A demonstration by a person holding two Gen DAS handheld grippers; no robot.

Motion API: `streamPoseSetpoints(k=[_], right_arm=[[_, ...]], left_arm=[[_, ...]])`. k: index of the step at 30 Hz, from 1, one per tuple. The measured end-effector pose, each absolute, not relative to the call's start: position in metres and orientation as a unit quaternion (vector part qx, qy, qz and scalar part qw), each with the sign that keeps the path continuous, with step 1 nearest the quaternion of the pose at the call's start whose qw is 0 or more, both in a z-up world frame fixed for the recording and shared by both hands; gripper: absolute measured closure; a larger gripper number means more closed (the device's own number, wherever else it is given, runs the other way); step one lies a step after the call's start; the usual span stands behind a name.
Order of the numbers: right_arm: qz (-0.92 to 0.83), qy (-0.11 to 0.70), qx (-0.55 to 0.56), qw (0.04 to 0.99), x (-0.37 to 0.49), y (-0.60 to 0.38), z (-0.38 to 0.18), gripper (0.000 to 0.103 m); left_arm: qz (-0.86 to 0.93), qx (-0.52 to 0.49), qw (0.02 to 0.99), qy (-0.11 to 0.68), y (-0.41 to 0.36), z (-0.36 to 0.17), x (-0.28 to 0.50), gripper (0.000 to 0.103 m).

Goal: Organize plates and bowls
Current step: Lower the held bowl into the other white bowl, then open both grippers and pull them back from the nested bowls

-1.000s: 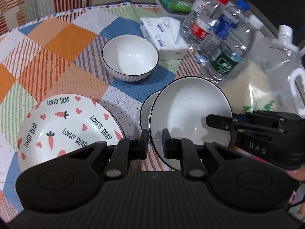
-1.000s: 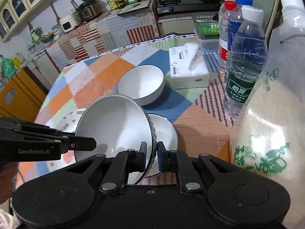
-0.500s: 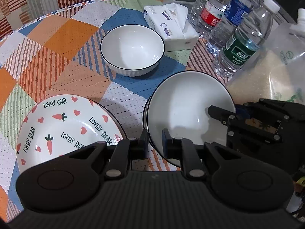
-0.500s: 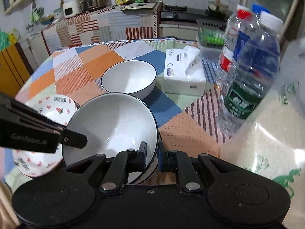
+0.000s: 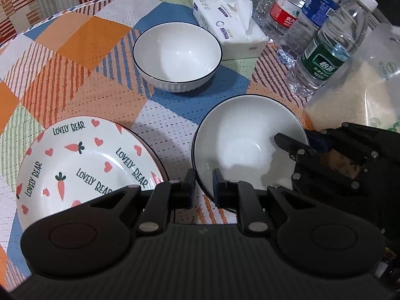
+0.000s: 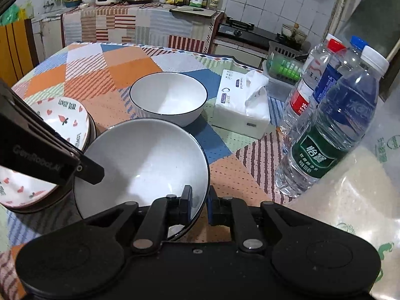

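Left wrist view: the left gripper (image 5: 203,185) sits at lower centre with its fingers clenched on the near-left rim of a white bowl with a dark rim line (image 5: 246,142), one finger inside the rim and one outside. This held bowl occupies the centre right of the frame, and a second dark rim edge shows just under its left side; whether that is another bowl nested beneath cannot be confirmed from this view. The right gripper (image 5: 295,147) enters from the right edge, one finger (image 5: 290,143) lying inside the bowl at its right rim.

Right wrist view: the right gripper's fingers are clamped across the near-right rim of the same bowl (image 6: 141,165), which fills the lower centre. The left gripper (image 6: 91,172) reaches in from the left edge and meets the bowl's left rim.

A second white bowl (image 5: 177,56) stands alone on the checked tablecloth (image 5: 82,57) in the upper centre, well apart from the held one. A carrot-and-heart plate marked "LOVELY BEAR" (image 5: 82,167) lies at lower left, just beside the held bowl; the right wrist view shows it sitting on top of another plate.

A tissue pack (image 5: 228,25) lies just right of the far bowl. Three water bottles (image 5: 322,50) stand at upper right, with a clear bag of rice (image 5: 355,95) at the right edge.
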State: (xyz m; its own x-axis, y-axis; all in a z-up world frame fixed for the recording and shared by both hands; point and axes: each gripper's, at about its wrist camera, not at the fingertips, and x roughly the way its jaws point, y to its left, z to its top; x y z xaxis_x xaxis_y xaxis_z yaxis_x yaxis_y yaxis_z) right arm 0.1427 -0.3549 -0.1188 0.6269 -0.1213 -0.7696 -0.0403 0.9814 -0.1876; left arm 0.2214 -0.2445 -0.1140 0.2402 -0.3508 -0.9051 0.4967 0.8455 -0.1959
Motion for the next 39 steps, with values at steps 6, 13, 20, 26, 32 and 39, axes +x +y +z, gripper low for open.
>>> streamPoseSetpoints(k=[6, 13, 20, 26, 32, 39], right_arm=[[-0.018, 0.433, -0.109, 0.895, 0.145, -0.354, -0.120, 0.086], [0.010, 0.443, -0.032, 0.896, 0.143, -0.375, -0.089, 0.085], [0.061, 0.461, 0.059, 0.883, 0.146, -0.388, -0.055, 0.085], [0.098, 0.477, 0.117, 0.866, 0.166, -0.390, -0.033, 0.079], [0.090, 0.478, 0.135, 0.863, 0.196, -0.393, -0.023, 0.067], [0.064, 0.498, 0.210, 0.839, 0.238, -0.409, -0.046, 0.064]], left_arm=[[-0.266, 0.053, 0.789, 0.551, -0.241, -0.108, 0.223, 0.089], [-0.276, 0.026, 0.797, 0.537, -0.222, -0.077, 0.225, 0.089], [-0.282, 0.005, 0.813, 0.509, -0.205, -0.051, 0.229, 0.086], [-0.287, -0.005, 0.823, 0.490, -0.194, -0.039, 0.240, 0.086], [-0.280, -0.012, 0.835, 0.474, -0.189, -0.043, 0.260, 0.082], [-0.269, -0.023, 0.840, 0.471, -0.189, -0.064, 0.289, 0.064]])
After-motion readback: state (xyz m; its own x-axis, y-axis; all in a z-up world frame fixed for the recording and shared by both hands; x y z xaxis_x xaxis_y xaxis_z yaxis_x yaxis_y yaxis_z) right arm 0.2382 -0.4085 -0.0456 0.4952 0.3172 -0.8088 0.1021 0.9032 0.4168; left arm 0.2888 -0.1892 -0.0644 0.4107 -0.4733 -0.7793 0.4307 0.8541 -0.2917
